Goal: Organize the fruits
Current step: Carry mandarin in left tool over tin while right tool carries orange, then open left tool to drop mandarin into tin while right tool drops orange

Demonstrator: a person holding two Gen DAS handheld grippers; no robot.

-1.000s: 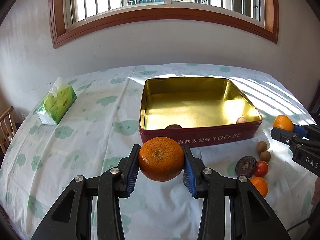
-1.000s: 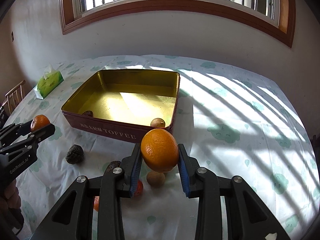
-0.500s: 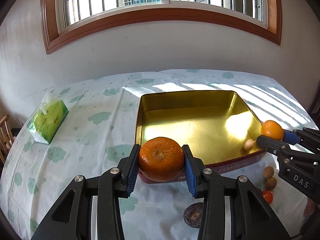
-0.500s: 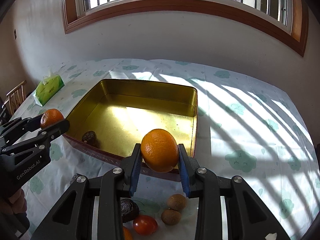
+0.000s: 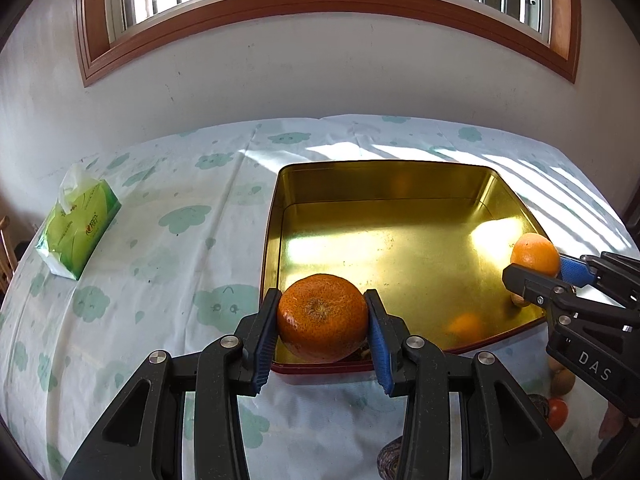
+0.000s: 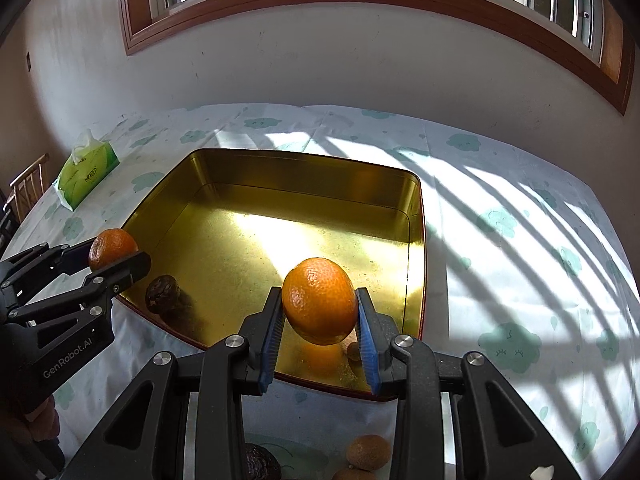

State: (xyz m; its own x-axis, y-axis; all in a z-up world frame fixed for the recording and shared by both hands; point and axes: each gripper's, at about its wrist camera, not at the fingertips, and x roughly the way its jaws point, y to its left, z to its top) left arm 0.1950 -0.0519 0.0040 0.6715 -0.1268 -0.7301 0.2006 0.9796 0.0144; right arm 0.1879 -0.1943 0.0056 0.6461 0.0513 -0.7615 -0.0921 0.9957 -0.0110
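Observation:
My left gripper [image 5: 322, 314] is shut on a dark orange mandarin [image 5: 322, 320] and holds it over the near left corner of the gold tin [image 5: 276, 216]. My right gripper [image 6: 319, 312] is shut on a brighter orange [image 6: 319, 300] above the tin's [image 6: 416, 240] near right part. Each view shows the other gripper: the right gripper [image 5: 538, 266] with its orange [image 5: 535, 254] at the right, the left gripper [image 6: 114, 258] with its mandarin [image 6: 113, 248] at the left. In the tin lie a dark wrinkled fruit [image 6: 162, 294] and a small brown fruit [image 6: 353, 350].
Loose fruit lies on the cloud-print cloth in front of the tin: small brown fruits [image 6: 368, 452], a dark fruit [image 6: 260, 464], a red tomato [image 5: 558, 412]. A green tissue box [image 5: 76, 232] stands at the far left. A wooden chair [image 6: 28, 184] is beyond the table's left edge.
Both grippers have moved forward with their fruit, from in front of the tin's red wall to above its near edge. Their grips have not changed.

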